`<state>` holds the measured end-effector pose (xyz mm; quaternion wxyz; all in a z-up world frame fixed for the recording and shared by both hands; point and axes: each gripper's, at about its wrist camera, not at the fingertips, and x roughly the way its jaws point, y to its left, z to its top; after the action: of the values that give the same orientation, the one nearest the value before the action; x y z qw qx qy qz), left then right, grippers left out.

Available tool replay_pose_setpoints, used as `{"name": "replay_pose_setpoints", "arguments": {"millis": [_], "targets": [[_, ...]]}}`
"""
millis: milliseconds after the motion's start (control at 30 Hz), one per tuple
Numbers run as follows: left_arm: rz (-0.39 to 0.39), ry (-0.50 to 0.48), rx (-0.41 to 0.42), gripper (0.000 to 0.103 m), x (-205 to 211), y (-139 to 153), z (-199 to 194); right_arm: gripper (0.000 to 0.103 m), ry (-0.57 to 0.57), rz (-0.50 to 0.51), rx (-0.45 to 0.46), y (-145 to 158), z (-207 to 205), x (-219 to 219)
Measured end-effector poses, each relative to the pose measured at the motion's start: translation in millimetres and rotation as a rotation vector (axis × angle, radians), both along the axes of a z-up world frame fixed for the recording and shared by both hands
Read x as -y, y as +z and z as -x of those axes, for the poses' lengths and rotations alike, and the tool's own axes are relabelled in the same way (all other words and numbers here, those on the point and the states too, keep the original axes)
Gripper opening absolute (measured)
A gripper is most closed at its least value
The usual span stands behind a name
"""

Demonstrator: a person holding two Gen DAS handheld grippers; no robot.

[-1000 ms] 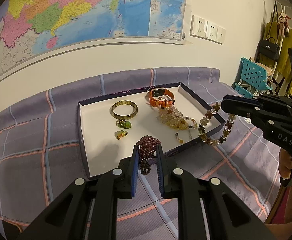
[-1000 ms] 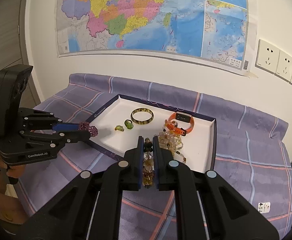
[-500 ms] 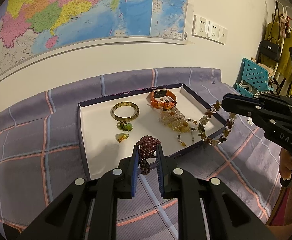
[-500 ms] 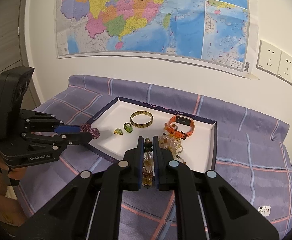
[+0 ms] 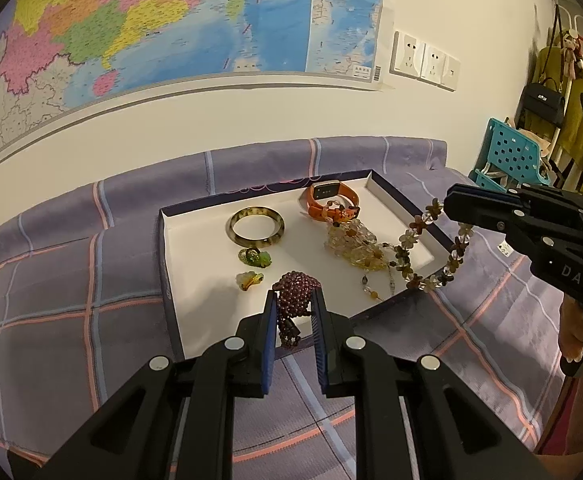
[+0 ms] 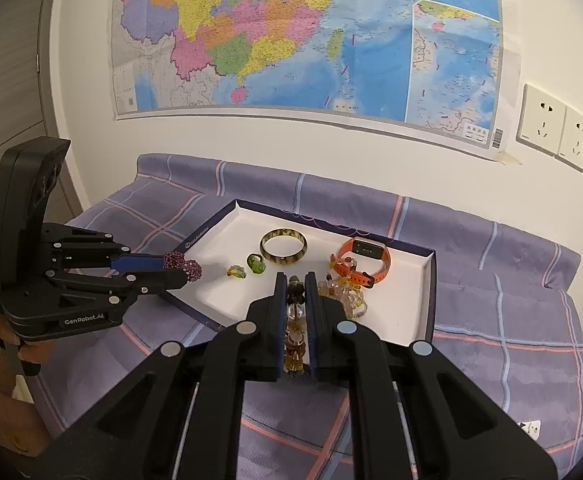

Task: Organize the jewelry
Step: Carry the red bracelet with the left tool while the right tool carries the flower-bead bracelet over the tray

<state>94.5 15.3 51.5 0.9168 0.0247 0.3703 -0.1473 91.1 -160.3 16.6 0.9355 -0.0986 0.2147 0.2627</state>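
Over the last second both tongs have drifted slightly back from the tray (image 5: pixel 166 240), the beaded strand rising a little with the right pair. The left tongs (image 5: pixel 293 312), bottom centre of the left view, are clamped on a garnet bead cluster (image 5: pixel 295 292) above the tray's near edge. The right tongs (image 6: pixel 293 300) pinch a flower-bead necklace (image 5: pixel 431 248) that hangs in a loop at the right of the frame, its tail trailing into the tray's crystal pile (image 5: pixel 351 248). That strand looks light, limp and prone to tangling; gripping between beads should hold better than on smooth, slippery stones.
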Motion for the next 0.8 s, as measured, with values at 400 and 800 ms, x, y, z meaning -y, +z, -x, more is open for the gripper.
{"name": "replay_pose_setpoints", "arguments": {"millis": [400,800], "targets": [[-0.008,0.026,-0.019,0.015,-4,-5,-23,0.009,0.011,-0.027,-0.035,0,-28,-7],[0.019,0.045,-0.114,0.015,-4,-30,-54,0.009,0.008,-0.073,-0.130,-19,-70,-10]]}}
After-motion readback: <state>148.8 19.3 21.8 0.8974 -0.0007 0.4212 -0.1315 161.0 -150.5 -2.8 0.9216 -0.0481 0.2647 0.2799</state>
